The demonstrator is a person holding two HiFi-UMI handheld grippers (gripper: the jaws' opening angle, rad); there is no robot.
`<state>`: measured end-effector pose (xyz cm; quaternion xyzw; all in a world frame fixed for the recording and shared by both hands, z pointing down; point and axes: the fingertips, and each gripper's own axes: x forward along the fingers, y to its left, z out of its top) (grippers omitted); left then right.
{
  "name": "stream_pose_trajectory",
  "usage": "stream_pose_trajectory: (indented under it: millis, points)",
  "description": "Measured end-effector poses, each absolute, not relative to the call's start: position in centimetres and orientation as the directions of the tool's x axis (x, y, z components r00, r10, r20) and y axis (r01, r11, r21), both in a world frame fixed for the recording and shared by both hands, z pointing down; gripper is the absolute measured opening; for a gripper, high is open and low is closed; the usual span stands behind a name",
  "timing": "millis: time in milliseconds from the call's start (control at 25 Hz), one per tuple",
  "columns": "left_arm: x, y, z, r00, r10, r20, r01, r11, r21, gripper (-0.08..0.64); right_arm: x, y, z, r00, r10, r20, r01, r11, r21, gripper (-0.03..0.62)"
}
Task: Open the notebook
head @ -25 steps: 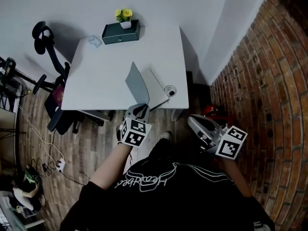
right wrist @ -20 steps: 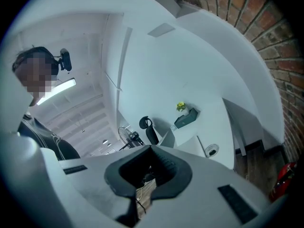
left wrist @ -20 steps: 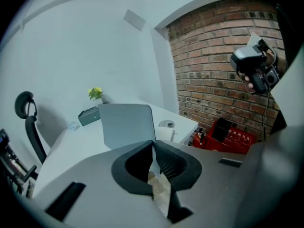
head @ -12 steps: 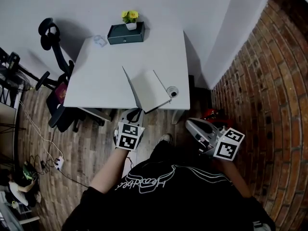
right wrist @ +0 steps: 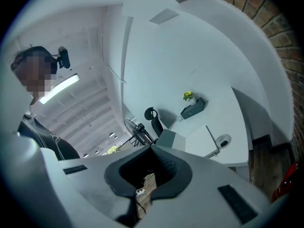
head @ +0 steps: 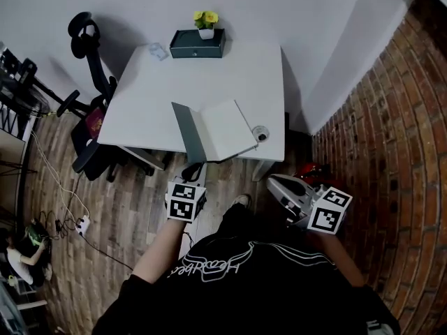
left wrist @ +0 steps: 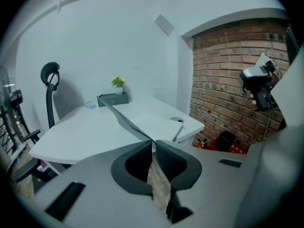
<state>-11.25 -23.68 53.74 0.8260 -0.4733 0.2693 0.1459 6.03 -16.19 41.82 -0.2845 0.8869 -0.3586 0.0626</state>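
Holding nothing — left gripper, right gripper closed.

Notebook — grey cover, white pages, lying open near the table's front edge

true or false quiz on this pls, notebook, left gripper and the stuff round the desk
1. The notebook lies open on the table. True.
2. The left gripper grips the notebook's cover. False: its fingers are shut on nothing, short of the table's near edge.
3. Yellow flowers stand on the dark box at the table's far edge. True.
4. The office chair stands at the table's right. False: in the head view it is at the left.
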Motion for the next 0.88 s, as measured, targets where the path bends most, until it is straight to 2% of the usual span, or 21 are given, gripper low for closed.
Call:
stream_pose_trajectory:
  millis: [880]
  points:
    - [-16.1, -21.1, 60.6, 0.363, -0.681, 0.636, -0.922, -0.359, 0.142, 0.049, 2.2, -16.4, 44.3, -0.874, -0.457, 0.163, -0.435, 0.590, -0.680, 0.000]
